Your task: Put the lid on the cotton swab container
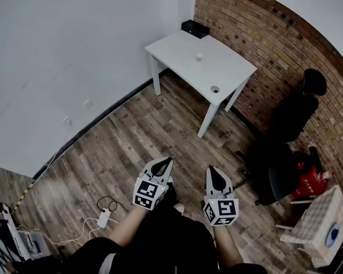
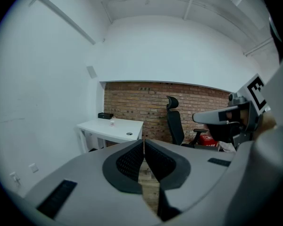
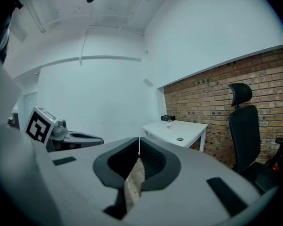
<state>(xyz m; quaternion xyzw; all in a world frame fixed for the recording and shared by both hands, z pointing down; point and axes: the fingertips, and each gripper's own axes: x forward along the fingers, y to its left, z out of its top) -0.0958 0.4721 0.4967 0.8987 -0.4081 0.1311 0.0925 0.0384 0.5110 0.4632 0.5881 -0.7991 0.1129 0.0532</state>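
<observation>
You get even, soft light with faint shadows; your wide lenses bow the red brick wall (image 1: 274,39) and blacken corners.

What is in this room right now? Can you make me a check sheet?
Surface: white table, far across the wood floor from the grippers.
Job's things: container mid-table; lid lies apart from it, near the front edge.
Clutter: black box at the table's back corner.
Grippers: left gripper and right gripper both shut, holding nothing.
Cables: corded white adapter on the floor.
Surroundings: brick wall, black chair.
</observation>
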